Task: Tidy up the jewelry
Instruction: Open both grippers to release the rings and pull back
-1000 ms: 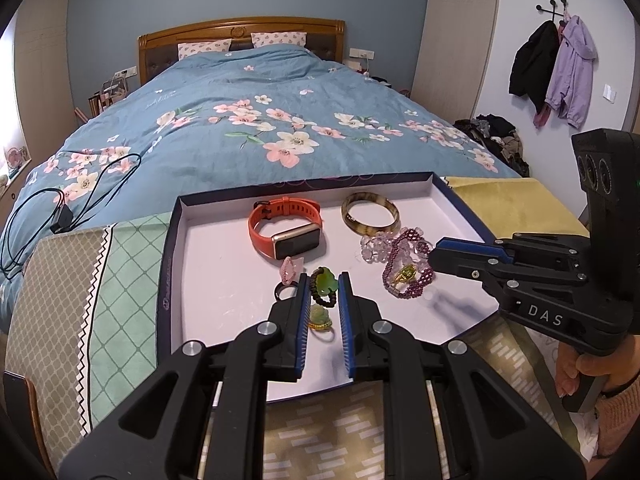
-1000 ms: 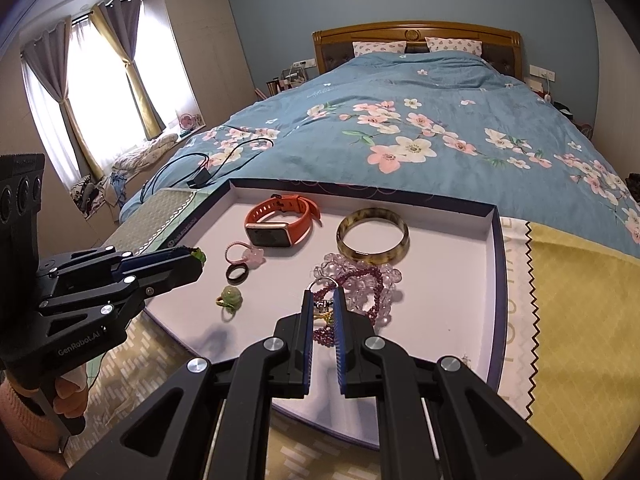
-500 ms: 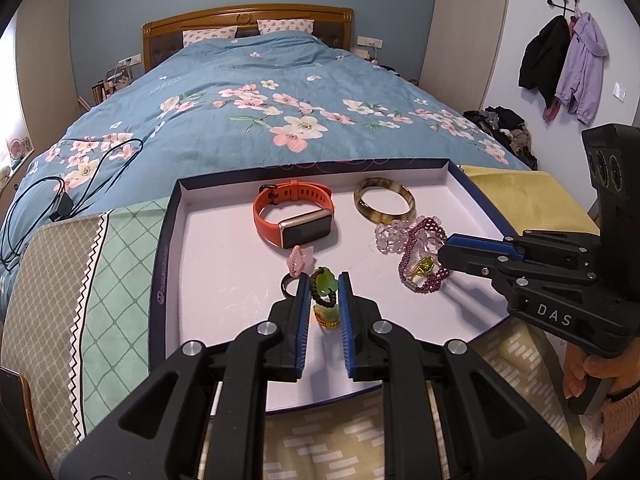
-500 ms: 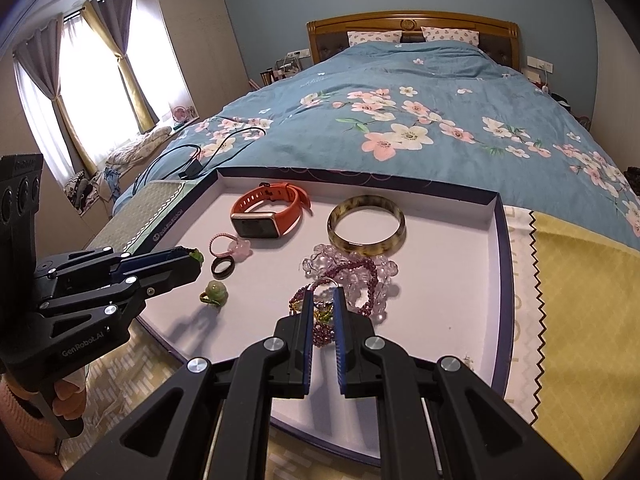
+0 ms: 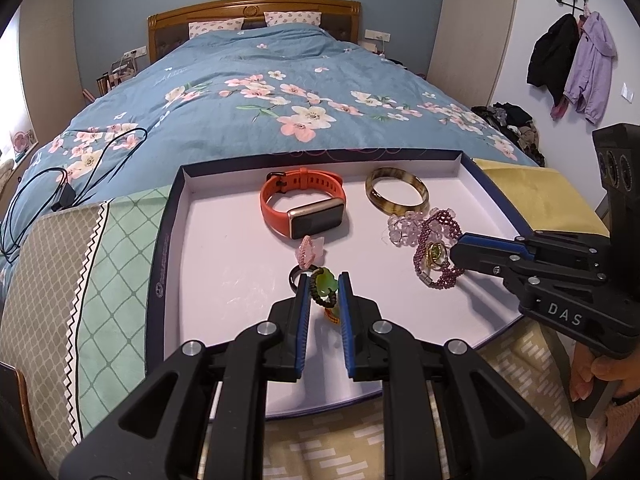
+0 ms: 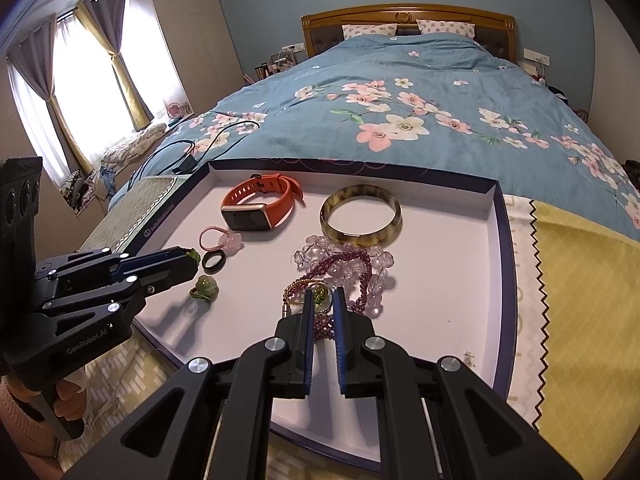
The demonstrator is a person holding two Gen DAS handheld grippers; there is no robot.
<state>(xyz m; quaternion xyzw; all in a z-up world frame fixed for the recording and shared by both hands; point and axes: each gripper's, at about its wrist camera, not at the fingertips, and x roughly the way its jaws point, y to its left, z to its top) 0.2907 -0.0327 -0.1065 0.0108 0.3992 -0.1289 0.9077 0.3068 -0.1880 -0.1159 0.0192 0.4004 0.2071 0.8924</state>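
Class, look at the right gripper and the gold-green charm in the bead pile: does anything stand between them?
Nothing visible does. The right gripper has its tips at the charm, which sits tangled on the purple bracelet beside the clear beads.

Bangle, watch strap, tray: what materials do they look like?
Bangle: glossy, mottled brown-yellow and translucent, so horn, resin or stone; cannot tell which.
Watch strap: matte orange, flexible, with punched holes, likely silicone.
Tray: thin straight walls, matte white inside with a dark outer rim, likely cardboard.
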